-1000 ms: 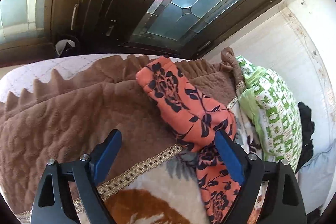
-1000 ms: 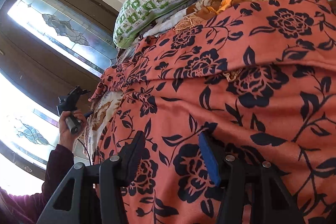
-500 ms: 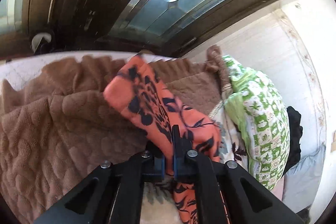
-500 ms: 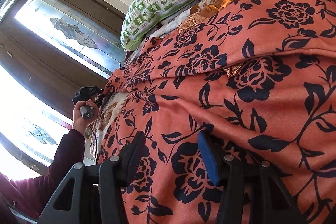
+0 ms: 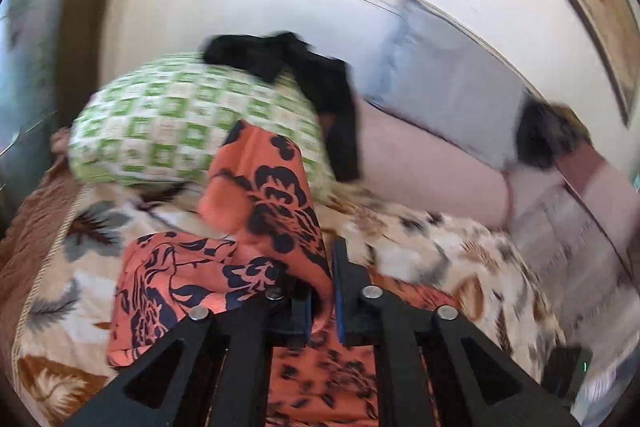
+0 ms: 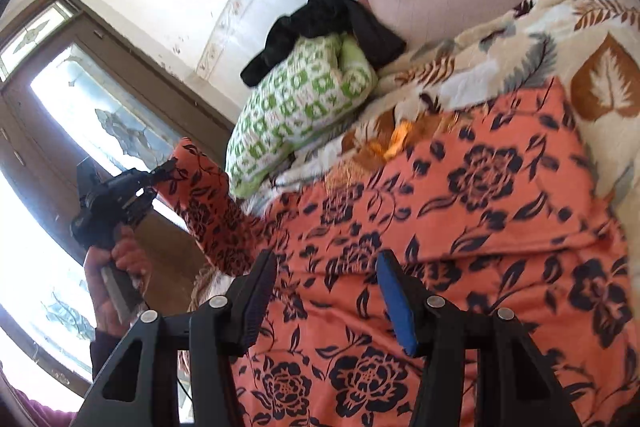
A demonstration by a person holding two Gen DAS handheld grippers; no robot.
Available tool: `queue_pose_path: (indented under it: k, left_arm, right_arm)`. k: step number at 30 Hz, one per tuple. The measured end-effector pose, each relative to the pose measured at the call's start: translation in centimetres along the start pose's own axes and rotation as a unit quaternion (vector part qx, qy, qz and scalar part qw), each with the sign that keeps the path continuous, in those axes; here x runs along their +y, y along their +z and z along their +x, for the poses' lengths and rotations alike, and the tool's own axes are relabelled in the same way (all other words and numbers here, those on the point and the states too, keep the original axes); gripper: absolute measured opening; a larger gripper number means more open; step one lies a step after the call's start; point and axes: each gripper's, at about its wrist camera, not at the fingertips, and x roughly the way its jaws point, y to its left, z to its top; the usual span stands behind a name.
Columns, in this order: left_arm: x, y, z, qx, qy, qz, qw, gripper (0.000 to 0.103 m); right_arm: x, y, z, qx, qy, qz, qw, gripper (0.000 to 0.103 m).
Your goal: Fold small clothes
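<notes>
- Garment [image 6: 460, 247]: orange cloth with dark floral print, spread over the bed in front of you; one sleeve [image 5: 272, 211] is lifted off the blanket and stands up in front of the pillow.
- Left gripper [image 5: 322, 301]: your jaws are nearly together and just opening, yet the orange sleeve cloth sits pinched between the blue pads. In the right wrist view this gripper [image 6: 160, 173] is held up at the left, its tips on the sleeve end, with the sleeve stretched between it and the rest of the garment.
- Left hand [image 6: 116, 267]: wrapped round the gripper handle, dark red cuff below.
- Right gripper [image 6: 320, 291]: your jaws stand about half apart and are opening; the garment lies below and beyond them, and nothing is gripped between the pads.
- Blanket [image 6: 520, 43]: cream with brown and grey leaf print, under the garment.
- Pillow [image 5: 180, 123]: green-and-white check, at the head of the bed, just beyond the raised sleeve.
- Black cloth [image 5: 304, 79]: draped over the pillow's top edge.
- Window [image 6: 104, 123]: patterned glass in a dark frame, at the left of the right wrist view.
- Left wrist view is motion-blurred; finer detail cannot be told.
</notes>
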Motion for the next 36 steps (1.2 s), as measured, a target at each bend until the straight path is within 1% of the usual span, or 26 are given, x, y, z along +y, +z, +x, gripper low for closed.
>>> queue_pose_path:
  k: [1, 2, 3, 4, 5, 6, 7, 9, 10, 11, 13, 14, 16, 17, 18, 22, 23, 24, 25, 27, 28, 29, 30, 32, 34, 36]
  left_arm:
    - [-2.8, -0.6, 0.5, 0.018, -0.019, 0.04, 0.9988, 0.038]
    - [-5.0, -1.2, 0.6, 0.019, -0.023, 0.073, 0.9969, 0.066]
    - [-6.4, -1.7, 0.2, 0.001, -0.012, 0.095, 0.9954, 0.078]
    - [-7.1, -2.1, -0.3, -0.022, 0.005, 0.109, 0.9938, 0.092]
    - [-7.2, -2.3, -0.8, -0.039, 0.02, 0.116, 0.9922, 0.093]
    - [-6.6, -2.2, -0.9, -0.042, 0.034, 0.115, 0.9919, 0.093]
    - [-5.6, -2.0, -0.8, -0.036, 0.051, 0.102, 0.9929, 0.093]
    - [-2.1, -1.7, -0.7, -0.029, 0.079, 0.047, 0.9953, 0.093]
    - [-0.1, -2.2, -0.5, -0.025, 0.098, 0.015, 0.9947, 0.093]
    - [2.0, -2.5, -0.3, -0.017, 0.125, -0.015, 0.9919, 0.093]
    - [5.8, -3.7, 0.3, 0.005, 0.183, -0.065, 0.981, 0.093]
    - [7.7, -4.2, 0.6, 0.011, 0.211, -0.085, 0.9737, 0.093]
    - [10.7, -5.5, 1.1, 0.024, 0.264, -0.111, 0.9579, 0.093]
    - [12.1, -6.0, 1.6, 0.033, 0.283, -0.123, 0.9507, 0.093]
    - [13.3, -6.4, 1.9, 0.04, 0.295, -0.131, 0.9455, 0.093]
    - [16.0, -7.8, 3.7, 0.079, 0.346, -0.142, 0.924, 0.093]
    - [16.4, -8.1, 4.2, 0.092, 0.354, -0.143, 0.9196, 0.093]
    - [16.8, -8.4, 4.7, 0.102, 0.359, -0.146, 0.9163, 0.093]
    - [17.2, -8.6, 5.0, 0.11, 0.36, -0.151, 0.9143, 0.093]
    - [17.8, -8.7, 5.0, 0.113, 0.358, -0.164, 0.9123, 0.093]
    - [17.9, -8.6, 4.9, 0.11, 0.359, -0.171, 0.9111, 0.093]
    - [17.9, -8.5, 4.7, 0.104, 0.359, -0.176, 0.9105, 0.093]
    - [17.9, -8.4, 4.4, 0.099, 0.358, -0.179, 0.9109, 0.093]
    - [17.6, -7.9, 3.8, 0.091, 0.357, -0.182, 0.9118, 0.093]
    - [17.3, -7.7, 3.4, 0.083, 0.354, -0.183, 0.9134, 0.093]
    - [17.0, -7.6, 3.3, 0.077, 0.349, -0.183, 0.9158, 0.093]
  right_arm:
    - [-0.3, 0.7, -0.8, -0.016, -0.012, 0.0, 1.0, 0.067]
    - [-0.7, 1.3, -1.5, -0.033, -0.023, 0.001, 0.999, 0.076]
    - [-1.2, 1.8, -2.0, -0.046, -0.029, 0.006, 0.999, 0.08]
    - [-1.8, 2.3, -2.4, -0.052, -0.029, 0.016, 0.998, 0.081]
    - [-2.4, 2.8, -2.5, -0.051, -0.026, 0.028, 0.998, 0.082]
    - [-3.0, 3.2, -2.5, -0.047, -0.024, 0.039, 0.998, 0.082]
    - [-3.5, 3.7, -2.3, -0.043, -0.023, 0.049, 0.998, 0.082]
    - [-4.2, 4.1, -1.6, -0.031, -0.019, 0.059, 0.998, 0.082]
    - [-4.5, 4.3, -0.9, -0.017, -0.023, 0.062, 0.998, 0.082]
    - [-4.8, 4.4, 0.0, -0.006, -0.034, 0.065, 0.997, 0.082]
    - [-5.5, 4.6, 1.6, 0.013, -0.043, 0.062, 0.997, 0.082]
    - [-6.0, 4.7, 2.4, 0.023, -0.044, 0.066, 0.997, 0.082]
    - [-7.1, 5.1, 4.1, 0.04, -0.017, 0.089, 0.995, 0.081]
    - [-7.4, 5.2, 5.0, 0.051, -0.001, 0.1, 0.994, 0.079]
    - [-7.5, 5.6, 6.1, 0.062, 0.005, 0.105, 0.993, 0.076]
    - [-7.7, 5.7, 10.9, 0.103, -0.011, 0.102, 0.989, 0.069]
    - [-8.0, 5.5, 12.0, 0.116, -0.018, 0.107, 0.987, 0.065]
    - [-8.4, 5.1, 13.2, 0.131, -0.027, 0.112, 0.985, 0.058]
    - [-8.6, 4.6, 14.0, 0.138, -0.036, 0.113, 0.983, 0.054]
    - [-8.2, 4.3, 14.4, 0.131, -0.046, 0.101, 0.985, 0.036]
    - [-7.8, 4.3, 14.3, 0.132, -0.049, 0.094, 0.986, 0.029]
    - [-7.3, 4.4, 14.0, 0.127, -0.044, 0.088, 0.987, 0.009]
    - [-6.7, 4.6, 13.3, 0.114, -0.037, 0.082, 0.989, 0.007]
    - [-4.9, 5.5, 11.1, 0.075, -0.042, 0.054, 0.995, 0.006]
    - [-3.3, 6.8, 8.2, 0.026, -0.057, 0.023, 0.998, 0.006]
    - [-3.0, 8.0, 5.1, -0.018, -0.081, 0.013, 0.996, 0.006]
